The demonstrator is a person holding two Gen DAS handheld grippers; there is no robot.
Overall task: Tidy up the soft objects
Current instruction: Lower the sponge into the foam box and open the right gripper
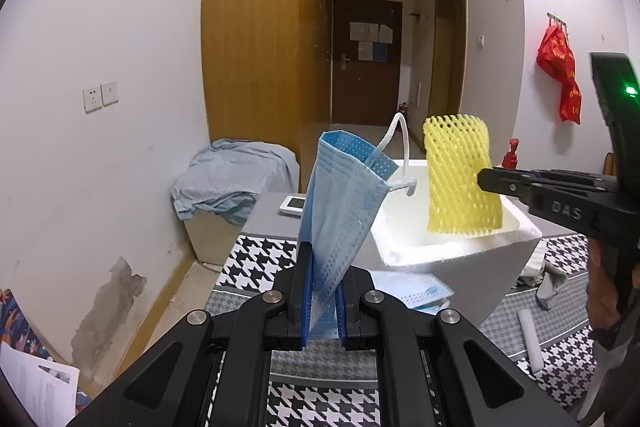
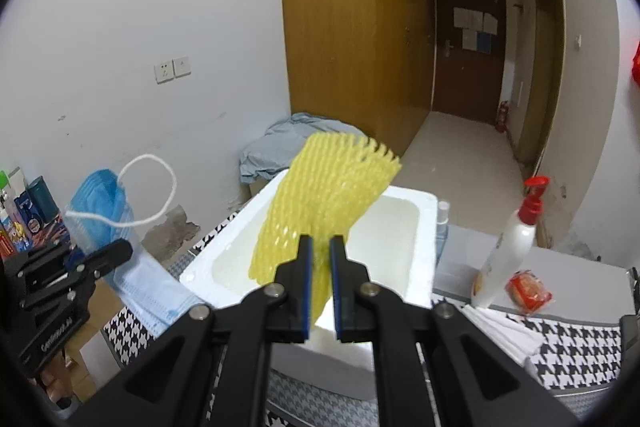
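Note:
My left gripper point(image 1: 323, 267) is shut on a blue face mask point(image 1: 340, 203) and holds it upright, just left of a white foam box point(image 1: 448, 255). Its white ear loop point(image 1: 402, 155) sticks up. My right gripper point(image 2: 320, 251) is shut on a yellow foam net sleeve point(image 2: 320, 203) and holds it above the open box point(image 2: 424, 243). In the left wrist view the right gripper point(image 1: 486, 181) comes in from the right with the net point(image 1: 460, 175). In the right wrist view the left gripper point(image 2: 120, 251) holds the mask point(image 2: 100, 207) at left.
Another mask point(image 1: 412, 291) lies by the box on the houndstooth cloth point(image 1: 256, 267). A white foam tube point(image 1: 530, 339) lies at right. A red-capped lotion bottle point(image 2: 508, 247) and a red packet point(image 2: 528, 291) stand right of the box. Bottles point(image 2: 24, 211) crowd the far left.

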